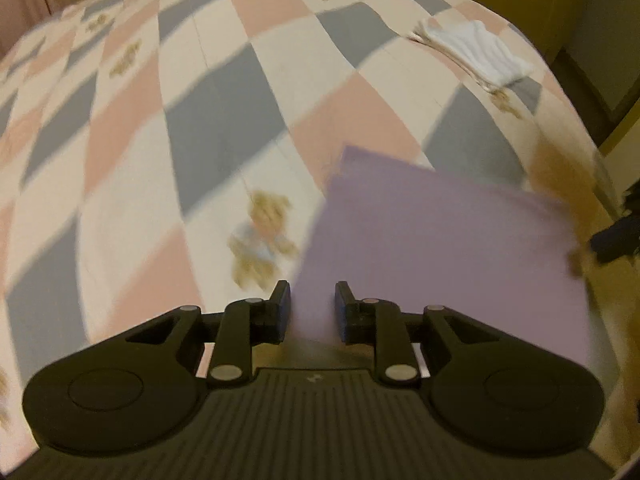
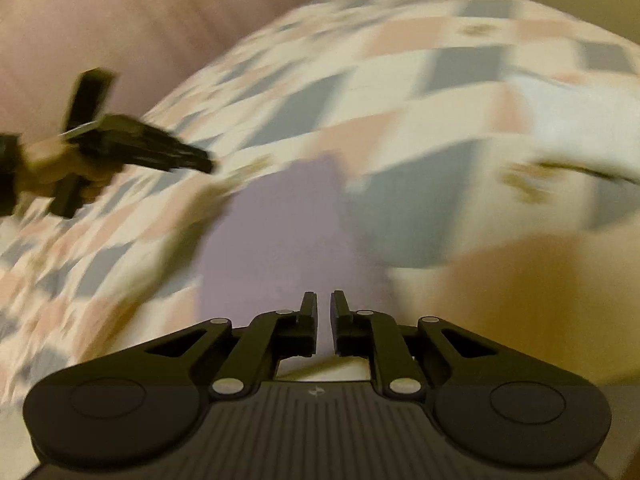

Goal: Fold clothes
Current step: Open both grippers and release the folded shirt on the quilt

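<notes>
The folded purple cloth [image 1: 440, 248] lies on the bed [image 1: 200, 120] by its near edge, just ahead of both grippers. The left gripper [image 1: 312, 308] and right gripper [image 2: 324, 320] have fingers slightly parted and empty, though blur obscures contact.

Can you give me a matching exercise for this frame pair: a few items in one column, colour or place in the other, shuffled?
Column 1:
1. flat folded lilac cloth
2. stack of folded white cloths
3. printed teddy bear on the checked bedspread
4. left gripper

Column 2:
A. far right part of the bed
B. jaws slightly apart, nothing gripped
C. near edge of the bed, just ahead of both grippers
D. brown and pale blue, left of the lilac cloth

Pairs: 1-C, 2-A, 3-D, 4-B
</notes>
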`<state>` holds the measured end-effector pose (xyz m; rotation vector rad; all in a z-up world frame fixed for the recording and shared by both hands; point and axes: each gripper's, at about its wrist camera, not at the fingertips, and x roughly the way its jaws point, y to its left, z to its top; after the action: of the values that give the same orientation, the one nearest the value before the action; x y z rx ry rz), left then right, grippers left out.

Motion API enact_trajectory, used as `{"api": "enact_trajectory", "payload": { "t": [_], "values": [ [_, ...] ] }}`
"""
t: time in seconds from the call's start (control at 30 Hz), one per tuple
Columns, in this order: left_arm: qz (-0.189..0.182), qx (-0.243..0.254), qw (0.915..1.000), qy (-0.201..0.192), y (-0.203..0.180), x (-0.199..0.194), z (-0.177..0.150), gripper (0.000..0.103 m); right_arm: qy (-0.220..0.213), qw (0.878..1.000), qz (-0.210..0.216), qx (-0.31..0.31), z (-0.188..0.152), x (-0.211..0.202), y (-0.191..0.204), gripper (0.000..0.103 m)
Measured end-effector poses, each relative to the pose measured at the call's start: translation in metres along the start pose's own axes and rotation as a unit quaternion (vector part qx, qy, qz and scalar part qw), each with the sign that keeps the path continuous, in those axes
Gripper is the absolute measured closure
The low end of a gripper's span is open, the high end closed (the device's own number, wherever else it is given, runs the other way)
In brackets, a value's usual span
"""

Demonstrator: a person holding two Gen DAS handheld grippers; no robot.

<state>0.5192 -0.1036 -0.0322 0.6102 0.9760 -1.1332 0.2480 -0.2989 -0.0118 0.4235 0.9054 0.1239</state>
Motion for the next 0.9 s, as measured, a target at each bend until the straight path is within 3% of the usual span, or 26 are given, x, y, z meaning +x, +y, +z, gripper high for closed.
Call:
{"api": "enact_trajectory", "payload": {
  "t": [0.13, 0.37, 0.57, 0.7, 0.83, 0.9],
  "values": [
    [-0.012, -0.021, 0.9996, -0.015, -0.017, 0.016, -0.024, 0.084, 0.029, 0.998, 0.044, -0.044, -0.001, 0.031, 0.034, 0.089],
    [0.028, -0.060, 0.9975, -0.024, -0.001, 0.037, -0.047, 0.089, 0.098, 0.986, 0.066, -0.116, -0.019, 0.077, 0.065, 0.089],
    [0.069, -0.080, 0.9939, -0.031, 0.008, 0.020, -0.056, 0.089, 0.120, 0.983, 0.054, -0.131, -0.044, 0.055, 0.058, 0.093],
    [0.092, -0.083, 0.9919, -0.029, -0.005, -0.002, -0.064, 0.085, 0.126, 0.981, 0.048, -0.136, -0.047, 0.037, 0.049, 0.090],
    [0.115, -0.055, 0.9916, -0.018, -0.037, -0.022, -0.068, 0.080, 0.117, 0.981, 0.047, -0.146, -0.040, 0.023, 0.043, 0.084],
    [0.125, -0.019, 0.9919, -0.007, -0.062, -0.028, -0.071, 0.074, 0.115, 0.980, 0.041, -0.157, -0.036, 0.019, 0.040, 0.080]
  ]
}}
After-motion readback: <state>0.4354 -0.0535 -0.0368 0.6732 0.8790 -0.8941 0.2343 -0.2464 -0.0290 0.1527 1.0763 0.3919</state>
